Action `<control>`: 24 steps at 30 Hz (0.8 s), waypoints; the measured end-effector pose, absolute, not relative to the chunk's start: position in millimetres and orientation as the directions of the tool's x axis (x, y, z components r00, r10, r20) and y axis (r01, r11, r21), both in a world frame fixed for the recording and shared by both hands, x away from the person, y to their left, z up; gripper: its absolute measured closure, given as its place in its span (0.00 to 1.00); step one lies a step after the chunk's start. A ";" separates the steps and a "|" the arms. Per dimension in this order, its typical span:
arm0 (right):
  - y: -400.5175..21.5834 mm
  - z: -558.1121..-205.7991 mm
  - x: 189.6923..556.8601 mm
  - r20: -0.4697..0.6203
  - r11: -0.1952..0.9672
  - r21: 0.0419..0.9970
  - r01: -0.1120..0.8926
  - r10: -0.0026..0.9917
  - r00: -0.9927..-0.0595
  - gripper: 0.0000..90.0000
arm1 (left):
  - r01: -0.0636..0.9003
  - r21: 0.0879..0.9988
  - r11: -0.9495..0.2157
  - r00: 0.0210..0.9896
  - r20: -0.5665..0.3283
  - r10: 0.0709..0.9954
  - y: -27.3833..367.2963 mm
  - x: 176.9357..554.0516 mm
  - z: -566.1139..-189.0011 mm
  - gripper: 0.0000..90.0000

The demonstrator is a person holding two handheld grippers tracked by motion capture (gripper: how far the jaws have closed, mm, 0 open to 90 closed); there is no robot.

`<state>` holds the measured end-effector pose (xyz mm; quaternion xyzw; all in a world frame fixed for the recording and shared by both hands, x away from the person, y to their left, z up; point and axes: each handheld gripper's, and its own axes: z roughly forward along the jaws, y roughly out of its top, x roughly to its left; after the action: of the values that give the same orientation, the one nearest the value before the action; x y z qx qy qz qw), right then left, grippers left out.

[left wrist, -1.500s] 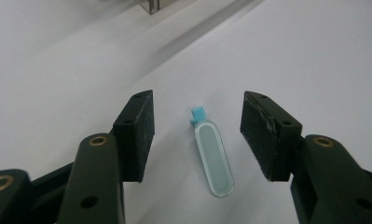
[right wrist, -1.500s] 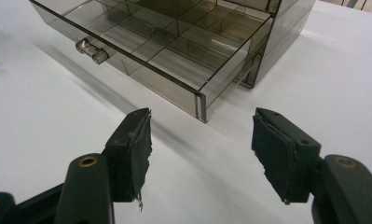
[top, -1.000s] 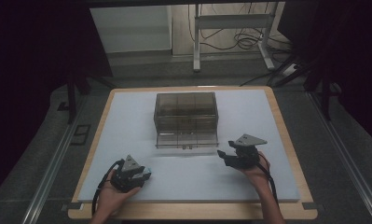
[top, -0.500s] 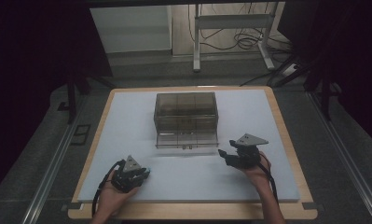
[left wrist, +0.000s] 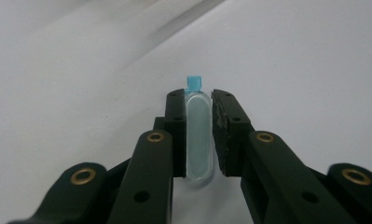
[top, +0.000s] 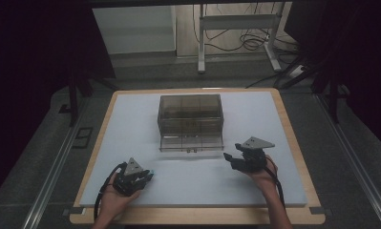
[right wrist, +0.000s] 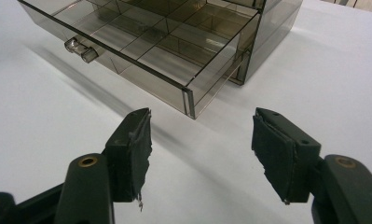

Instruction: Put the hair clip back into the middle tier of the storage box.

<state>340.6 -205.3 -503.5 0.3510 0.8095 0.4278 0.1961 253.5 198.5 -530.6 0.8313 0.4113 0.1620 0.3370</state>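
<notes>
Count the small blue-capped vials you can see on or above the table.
1. The vial sits clamped between the jaws of the left gripper, near the front left of the table. Others might lie hidden in the smoky drawer box.

Left claw (left wrist: 200, 135) clamps a clear blue-capped vial (left wrist: 199, 140) over the white table (left wrist: 314, 70).

In your high view the small vial (top: 150, 172) in the left hand-held gripper (top: 141, 177) is too small to make out (just a blue speck). Your right gripper view cuts the drawer box (right wrist: 183, 46) off at the top edge, and its drawer compartments blur together.
</notes>
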 end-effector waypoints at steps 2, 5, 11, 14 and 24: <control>-205.6 -503.5 340.6 -0.016 0.387 0.830 0.402 0.736 -0.676 0.41 | 0.572 0.696 -0.434 0.610 -0.008 0.792 198.4 253.7 -529.7 0.86; -205.7 -504.2 340.9 -0.015 0.390 0.827 0.404 0.734 -0.678 0.41 | 0.569 0.700 -0.432 0.611 -0.008 0.792 198.6 254.1 -528.4 0.86; -205.4 -504.9 341.1 -0.010 0.390 0.825 0.409 0.733 -0.680 0.40 | 0.566 0.709 -0.420 0.606 -0.013 0.795 200.1 255.6 -525.5 0.86; -205.6 -504.7 341.0 -0.008 0.391 0.824 0.411 0.733 -0.681 0.39 | 0.563 0.711 -0.420 0.607 -0.012 0.795 201.2 256.1 -523.4 0.86; -204.6 -506.2 341.7 0.008 0.388 0.818 0.424 0.730 -0.683 0.35 | 0.553 0.723 -0.414 0.605 -0.007 0.796 204.3 259.6 -514.5 0.86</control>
<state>341.7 -204.6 -506.2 0.3547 0.8134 0.4243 0.1804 259.6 204.3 -514.5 0.8231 0.4097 0.1719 0.3537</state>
